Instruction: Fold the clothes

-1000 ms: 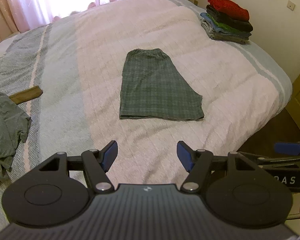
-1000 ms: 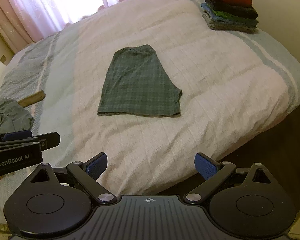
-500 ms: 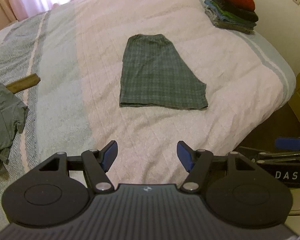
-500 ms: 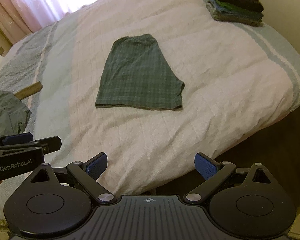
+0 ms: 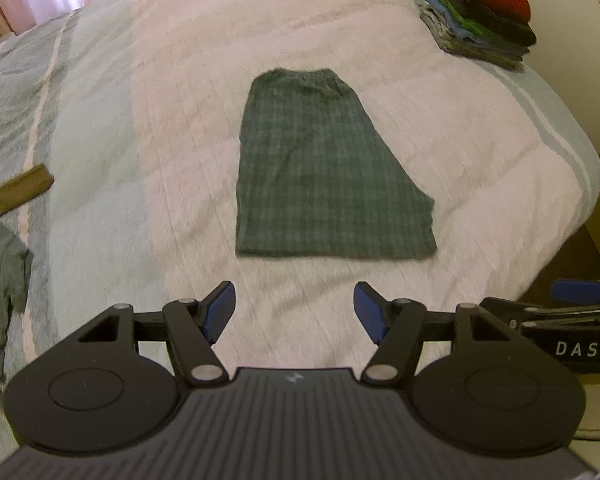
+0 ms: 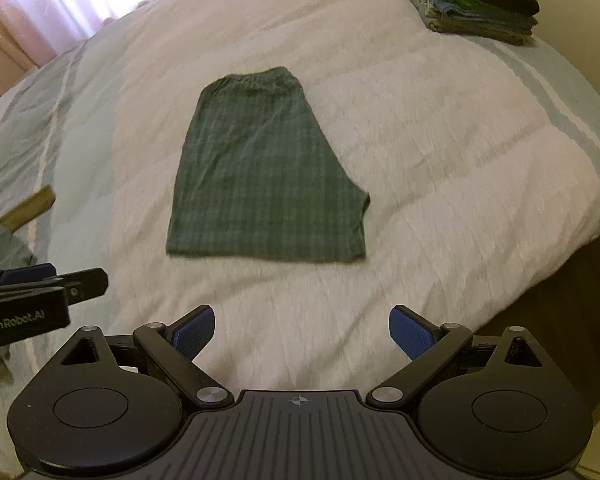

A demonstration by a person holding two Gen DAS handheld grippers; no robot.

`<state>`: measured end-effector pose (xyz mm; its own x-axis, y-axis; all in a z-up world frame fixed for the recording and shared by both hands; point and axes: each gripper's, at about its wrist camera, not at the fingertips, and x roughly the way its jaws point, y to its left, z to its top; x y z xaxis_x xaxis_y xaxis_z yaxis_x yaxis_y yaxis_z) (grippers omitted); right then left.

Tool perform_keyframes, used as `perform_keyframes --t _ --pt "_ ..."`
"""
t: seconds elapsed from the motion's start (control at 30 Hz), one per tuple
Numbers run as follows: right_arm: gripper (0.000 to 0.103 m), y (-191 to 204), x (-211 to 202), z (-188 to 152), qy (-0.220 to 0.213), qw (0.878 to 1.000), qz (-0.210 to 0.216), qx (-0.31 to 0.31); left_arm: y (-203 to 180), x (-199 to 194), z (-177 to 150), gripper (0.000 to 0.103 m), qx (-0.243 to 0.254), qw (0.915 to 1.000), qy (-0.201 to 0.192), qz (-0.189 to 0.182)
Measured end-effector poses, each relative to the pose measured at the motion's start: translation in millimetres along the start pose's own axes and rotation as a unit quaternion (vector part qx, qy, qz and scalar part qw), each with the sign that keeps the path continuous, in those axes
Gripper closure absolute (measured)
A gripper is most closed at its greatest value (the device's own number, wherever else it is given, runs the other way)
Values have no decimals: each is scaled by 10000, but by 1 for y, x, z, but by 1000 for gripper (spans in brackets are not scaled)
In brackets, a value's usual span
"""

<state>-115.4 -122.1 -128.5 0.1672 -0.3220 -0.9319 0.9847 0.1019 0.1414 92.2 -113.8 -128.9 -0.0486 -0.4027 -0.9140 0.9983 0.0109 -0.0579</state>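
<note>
Bed point(image 5: 380, 40) carries plaid shorts point(image 5: 324, 176) lengthwise, hem toward near edge, straight ahead of left tongs point(image 5: 294, 312) and right tongs point(image 6: 302, 332), both spread, empty.

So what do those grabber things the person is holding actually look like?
Each hand-held gripper, left and right, is matte black with a ribbed body, two round discs, silver pivot pins and linkage arms ending in blue textured pads. White lettering reads "GenRobot.AI" on the left one, "DAS" on the right.
</note>
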Motion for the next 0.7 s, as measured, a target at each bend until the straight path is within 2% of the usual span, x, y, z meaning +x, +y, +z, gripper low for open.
perform_keyframes --t 0.17,0.37,0.7 --pt "7 -2 16 28 -33 9998 66 204 19 13 28 41 -50 9999 -123 -92" --pt "7 -15 34 49 -102 9977 240 622 50 32 36 41 -243 9993 -104 -275" --pt "7 -40 69 42 -22 9947 252 994 80 77 26 43 -424 9980 133 -448"
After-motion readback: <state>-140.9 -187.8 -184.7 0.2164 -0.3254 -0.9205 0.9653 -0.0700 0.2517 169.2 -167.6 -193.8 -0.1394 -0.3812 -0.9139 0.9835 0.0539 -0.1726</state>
